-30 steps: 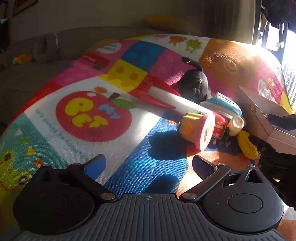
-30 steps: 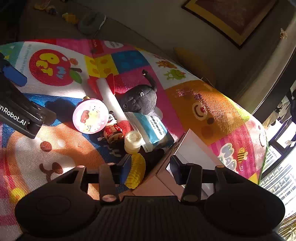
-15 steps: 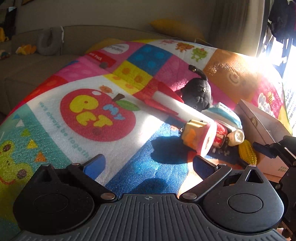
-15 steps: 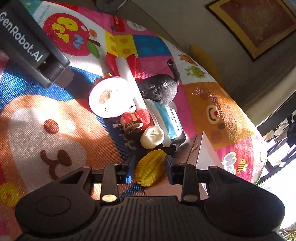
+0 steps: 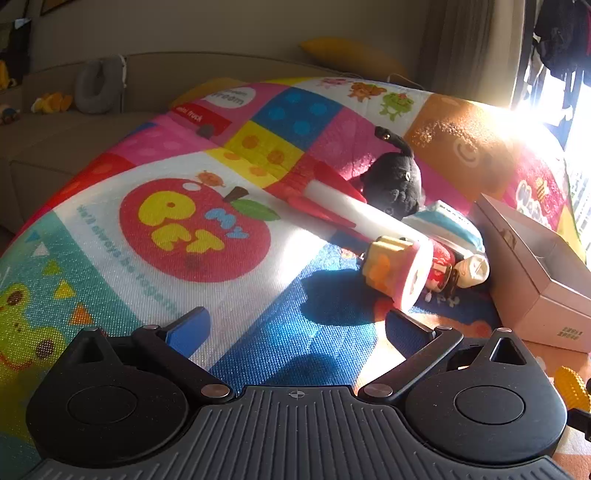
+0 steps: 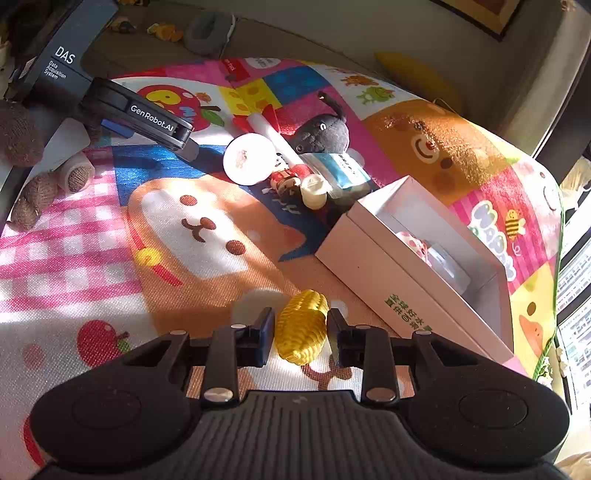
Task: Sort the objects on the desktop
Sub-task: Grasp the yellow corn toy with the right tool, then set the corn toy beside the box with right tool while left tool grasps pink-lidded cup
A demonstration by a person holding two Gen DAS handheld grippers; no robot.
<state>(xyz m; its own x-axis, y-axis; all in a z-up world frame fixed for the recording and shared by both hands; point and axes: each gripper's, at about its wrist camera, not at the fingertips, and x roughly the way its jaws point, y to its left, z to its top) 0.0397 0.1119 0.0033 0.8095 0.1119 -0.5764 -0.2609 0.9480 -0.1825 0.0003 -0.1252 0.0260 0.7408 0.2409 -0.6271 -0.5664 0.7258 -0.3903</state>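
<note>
Play mat (image 6: 207,258) | right hand-held gripper (image 6: 301,332) clamps corn toy (image 6: 301,326) – left hand-held gripper (image 5: 295,325) wide, empty | box (image 6: 373,266) right of frame holds few items – pile (image 6: 288,166) upper centre unsorted

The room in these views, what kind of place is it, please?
Probably a home living room used for play. A colourful children's play mat covers the surface, a beige sofa with a yellow cushion stands behind it, and a framed picture hangs on the wall.

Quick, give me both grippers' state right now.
Left gripper: open, holding nothing.
Right gripper: closed on the yellow toy corn.
</note>
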